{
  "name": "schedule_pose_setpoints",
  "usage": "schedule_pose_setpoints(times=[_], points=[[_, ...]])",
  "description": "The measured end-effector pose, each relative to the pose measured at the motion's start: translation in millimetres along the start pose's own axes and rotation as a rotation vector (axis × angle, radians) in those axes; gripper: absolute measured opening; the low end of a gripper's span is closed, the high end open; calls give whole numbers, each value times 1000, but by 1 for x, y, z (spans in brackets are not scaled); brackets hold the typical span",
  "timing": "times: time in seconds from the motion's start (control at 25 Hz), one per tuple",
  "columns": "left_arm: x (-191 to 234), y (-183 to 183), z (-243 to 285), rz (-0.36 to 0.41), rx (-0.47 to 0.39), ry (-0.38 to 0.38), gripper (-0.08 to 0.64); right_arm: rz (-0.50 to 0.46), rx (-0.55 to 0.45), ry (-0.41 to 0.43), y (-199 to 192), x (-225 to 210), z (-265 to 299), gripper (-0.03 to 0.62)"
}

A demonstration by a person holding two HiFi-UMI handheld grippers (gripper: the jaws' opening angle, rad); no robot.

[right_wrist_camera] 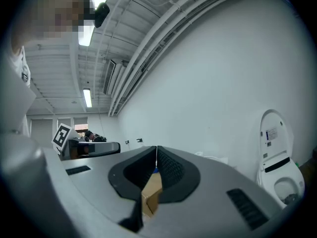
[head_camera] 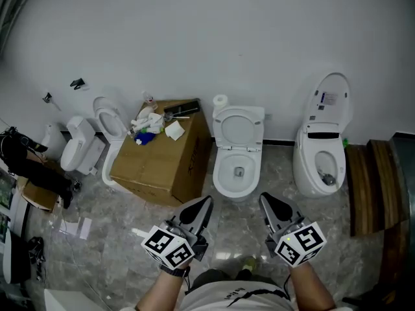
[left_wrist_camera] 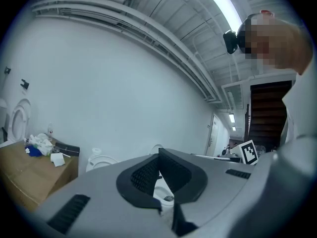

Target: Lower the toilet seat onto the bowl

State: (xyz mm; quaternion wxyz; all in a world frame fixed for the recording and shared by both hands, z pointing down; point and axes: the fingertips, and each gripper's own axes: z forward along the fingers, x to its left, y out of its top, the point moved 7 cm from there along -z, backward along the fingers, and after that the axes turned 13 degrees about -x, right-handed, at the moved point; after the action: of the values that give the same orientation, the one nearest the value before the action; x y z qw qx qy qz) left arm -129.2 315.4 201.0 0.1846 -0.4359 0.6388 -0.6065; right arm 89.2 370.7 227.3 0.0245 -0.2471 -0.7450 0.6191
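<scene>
The white toilet in the middle has its seat [head_camera: 238, 127] raised against the tank, above the open bowl [head_camera: 237, 172]. Both grippers hover low in the head view, short of the bowl and apart from it. My left gripper [head_camera: 206, 203] sits to the bowl's lower left with its jaws closed together and nothing in them. My right gripper [head_camera: 264, 200] is at the bowl's lower right, likewise shut and empty. In the left gripper view the tips [left_wrist_camera: 158, 155] meet, and a bit of the white toilet [left_wrist_camera: 162, 190] shows below them. In the right gripper view the tips [right_wrist_camera: 156, 150] meet too.
A cardboard box [head_camera: 162, 157] with paper scraps on top stands left of the middle toilet. Another toilet [head_camera: 104, 125] is beyond it. A third toilet [head_camera: 322, 141] with its lid up stands to the right, beside wooden steps [head_camera: 376, 180]. The white wall [head_camera: 207, 37] runs behind all of these.
</scene>
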Motion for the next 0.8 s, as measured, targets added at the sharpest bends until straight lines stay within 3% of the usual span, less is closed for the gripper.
schedule_pose_setpoints(times=[0.4,0.8], points=[[4,-10,38,12,30,-7,2,10,-7,-75,-1,-40,1,17],[67,-29,104,6,24,-66,2,-43,24,-150,-14,-86,62,17]])
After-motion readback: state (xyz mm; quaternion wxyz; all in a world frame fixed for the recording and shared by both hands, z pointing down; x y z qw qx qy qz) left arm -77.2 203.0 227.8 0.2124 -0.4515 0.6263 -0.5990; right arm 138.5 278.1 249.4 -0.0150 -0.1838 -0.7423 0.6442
